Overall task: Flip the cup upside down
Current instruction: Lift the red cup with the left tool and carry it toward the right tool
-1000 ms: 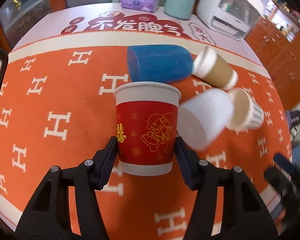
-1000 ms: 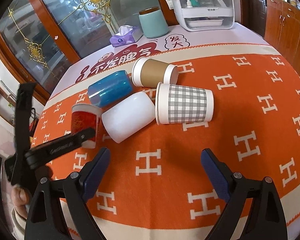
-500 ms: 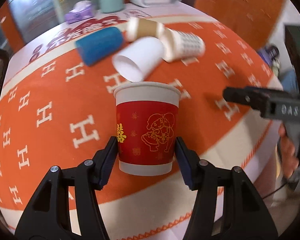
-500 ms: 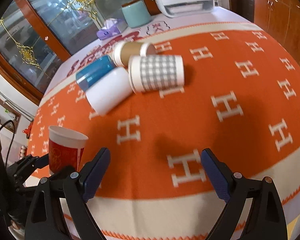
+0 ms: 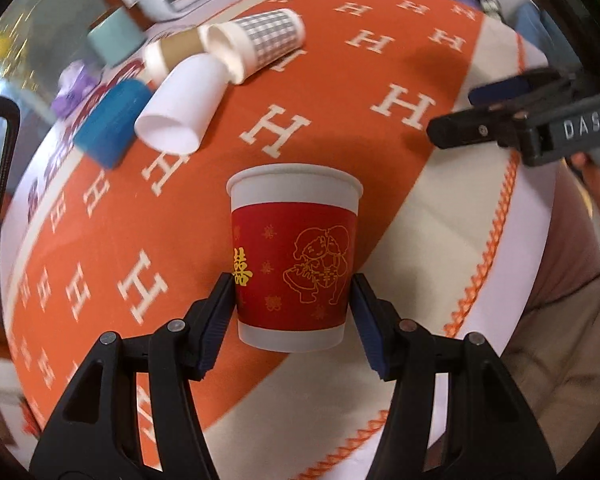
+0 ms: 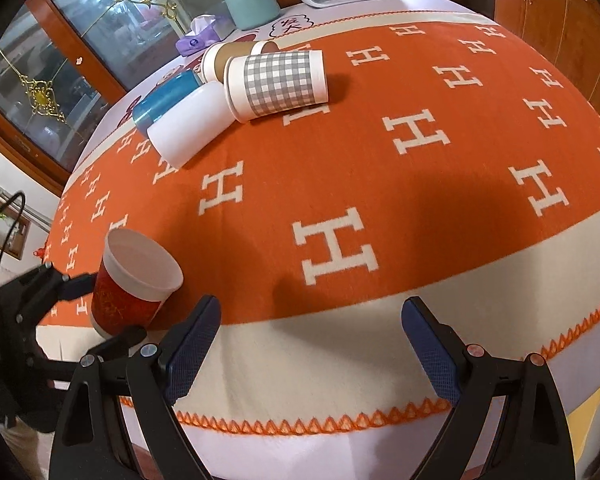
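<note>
Cup: the red paper cup (image 5: 294,256) with a white rim and gold drawings is the one to flip. In the right wrist view it (image 6: 134,282) shows its white inside.
Which way it points: its mouth is up and its bottom is down. Its long side runs up and down, leaning just a bit in the right wrist view.
Where it is: it looks lifted off the cloth, near the front edge of the desk (image 6: 380,364), toward the left front corner.
Left tongs: the left tongs (image 5: 294,300) are closed on the low part of the cup, one blue pad on each side.
Right tongs: the right tongs (image 6: 312,344) are wide open and hold nothing. They hang over the front edge, well apart from the cup.
Done so far: the cup is picked up, I think.
Left to do: the flip is not done. The cup must be turned mouth down and set on the cloth.
Other cups: a white cup (image 6: 190,126), a blue cup (image 6: 164,96), a grey checked cup (image 6: 278,80) and a brown cup (image 6: 228,58) lie on their sides in a bunch, toward the back left of the desk, well apart from the red one.
Cloth: the orange cloth (image 6: 420,184) with white H shapes covers the desk.
</note>
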{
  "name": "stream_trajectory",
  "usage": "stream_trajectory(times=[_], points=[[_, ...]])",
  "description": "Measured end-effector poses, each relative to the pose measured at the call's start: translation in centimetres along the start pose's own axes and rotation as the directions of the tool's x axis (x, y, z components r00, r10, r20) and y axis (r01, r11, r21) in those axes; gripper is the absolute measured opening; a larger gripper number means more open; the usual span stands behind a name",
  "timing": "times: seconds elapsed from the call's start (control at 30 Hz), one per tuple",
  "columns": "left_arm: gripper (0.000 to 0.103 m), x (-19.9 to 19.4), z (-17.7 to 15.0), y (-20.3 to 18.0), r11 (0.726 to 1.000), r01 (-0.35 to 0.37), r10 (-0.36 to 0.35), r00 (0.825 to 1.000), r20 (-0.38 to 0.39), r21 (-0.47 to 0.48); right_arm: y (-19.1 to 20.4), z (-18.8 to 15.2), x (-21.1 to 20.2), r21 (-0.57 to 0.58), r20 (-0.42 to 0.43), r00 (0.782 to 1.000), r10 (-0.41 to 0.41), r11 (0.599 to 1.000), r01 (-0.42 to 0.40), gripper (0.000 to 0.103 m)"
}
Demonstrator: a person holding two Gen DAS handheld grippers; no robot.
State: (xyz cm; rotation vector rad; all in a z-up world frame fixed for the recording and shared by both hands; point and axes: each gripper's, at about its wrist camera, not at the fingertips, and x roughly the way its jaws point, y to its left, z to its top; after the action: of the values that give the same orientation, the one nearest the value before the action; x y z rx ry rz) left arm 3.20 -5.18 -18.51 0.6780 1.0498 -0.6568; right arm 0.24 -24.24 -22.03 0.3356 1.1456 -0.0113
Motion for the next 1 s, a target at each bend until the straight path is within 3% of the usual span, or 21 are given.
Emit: stream_trajectory(times=[0.2, 0.47, 1.0], points=[[0.056, 0.2, 0.3, 0.1, 0.997, 0.010, -0.010, 1.000, -0.007, 0.078, 0.1, -0.2, -0.5, 0.004, 0.015, 1.000, 0.000, 1.000, 0.000, 0.093], [0.056, 0.7, 0.3, 0.6, 0.999, 0.016, -0.015, 0.999, -0.048, 0.031, 0.6, -0.2, -1.0, -0.009, 0.032, 0.999, 0.007, 1.000, -0.007, 0.093], [0.056, -1.8, -0.4, 1.3, 0.995, 0.066, -0.065, 0.998, 0.016, -0.072, 0.8, -0.6, -1.7, -0.019, 0.056, 0.998, 0.018, 1.000, -0.017, 0.093]])
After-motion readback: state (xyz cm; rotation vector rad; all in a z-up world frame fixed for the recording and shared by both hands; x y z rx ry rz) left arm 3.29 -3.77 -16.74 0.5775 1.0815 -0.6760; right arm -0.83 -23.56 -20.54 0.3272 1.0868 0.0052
